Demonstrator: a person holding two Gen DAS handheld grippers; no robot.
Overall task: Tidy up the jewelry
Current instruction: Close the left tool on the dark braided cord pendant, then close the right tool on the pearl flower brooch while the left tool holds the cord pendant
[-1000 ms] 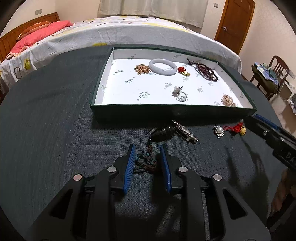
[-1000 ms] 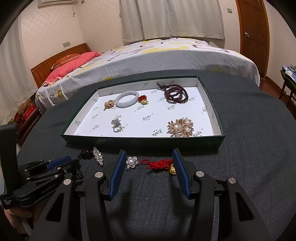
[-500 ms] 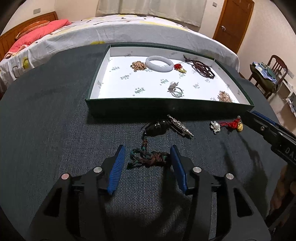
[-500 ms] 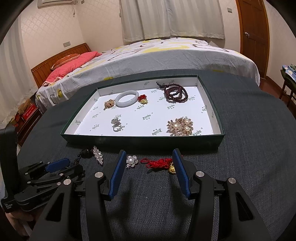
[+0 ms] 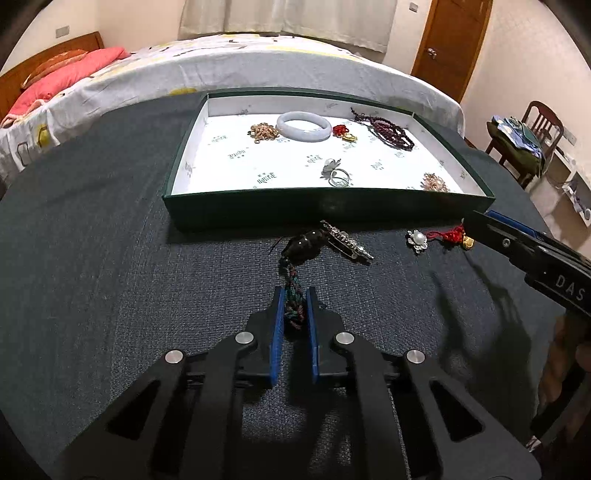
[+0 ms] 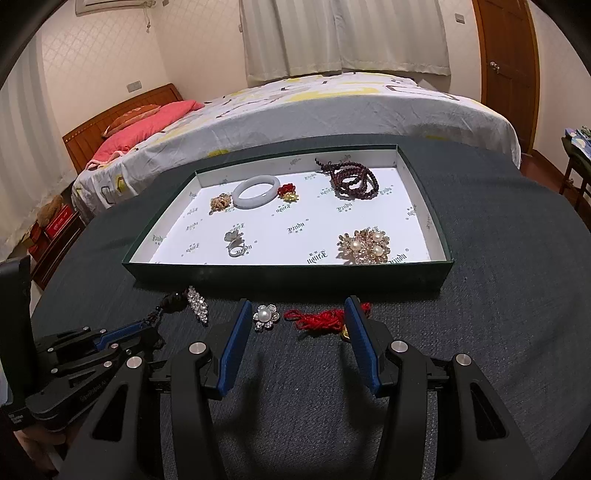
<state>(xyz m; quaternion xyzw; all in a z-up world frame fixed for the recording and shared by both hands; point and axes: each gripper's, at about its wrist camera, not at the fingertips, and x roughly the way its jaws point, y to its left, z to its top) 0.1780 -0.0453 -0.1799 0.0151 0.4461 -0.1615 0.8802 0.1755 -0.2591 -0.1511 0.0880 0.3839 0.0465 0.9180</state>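
Dangling dark pendant (image 5: 304, 245), braided cord (image 5: 293, 299)

A wide bed with a white sheet printed in yellow and grey (image 6: 332, 107) stretches across the far side of the room, behind the dark grey woven tabletop (image 6: 498, 258). At its left end lies a coral-pink pillow (image 6: 147, 125) against a brown wooden headboard (image 6: 122, 110). Pale cream curtains (image 6: 347, 37) hang on the far wall above the bed. A brown wooden door (image 6: 506, 59) stands in the far right corner. On the right, in the left wrist view, a dark wooden chair piled with green and blue cloth (image 5: 524, 140) sits by the wall. A white air-conditioner unit (image 6: 118, 5) is mounted high on the left wall.
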